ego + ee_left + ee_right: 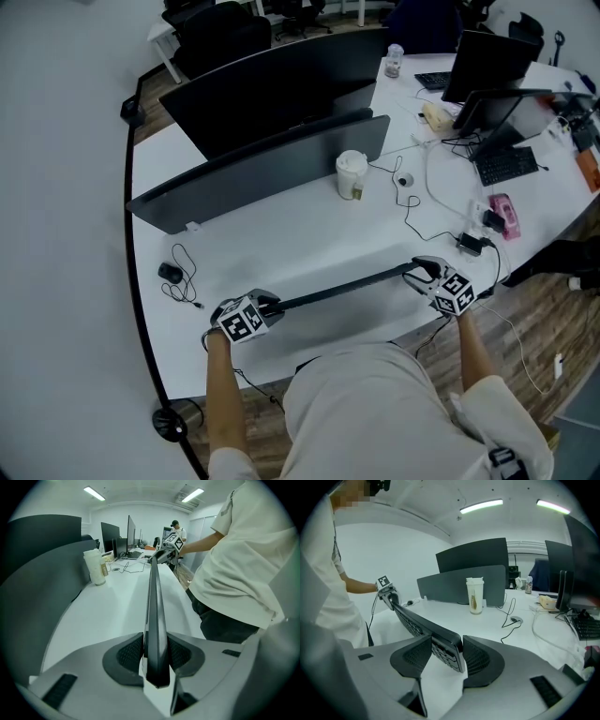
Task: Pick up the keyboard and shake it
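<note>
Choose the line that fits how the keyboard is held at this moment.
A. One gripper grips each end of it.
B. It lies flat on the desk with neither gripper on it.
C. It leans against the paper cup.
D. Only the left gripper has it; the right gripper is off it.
A: the left gripper clamps one end of the keyboard and the right gripper the other, as each gripper view shows.

In front of the cup (pixel 352 175) the white bench (pixel 281 248) lay bare as far as the keyboard (pixel 337 289), which was held on edge and barred the front strip. Behind the cup a grey divider panel (pixel 262 169) blocked passage. Cables (pixel 407 214) trailed to the cup's right, and a small black device (pixel 170 273) lay far to its left.
</note>
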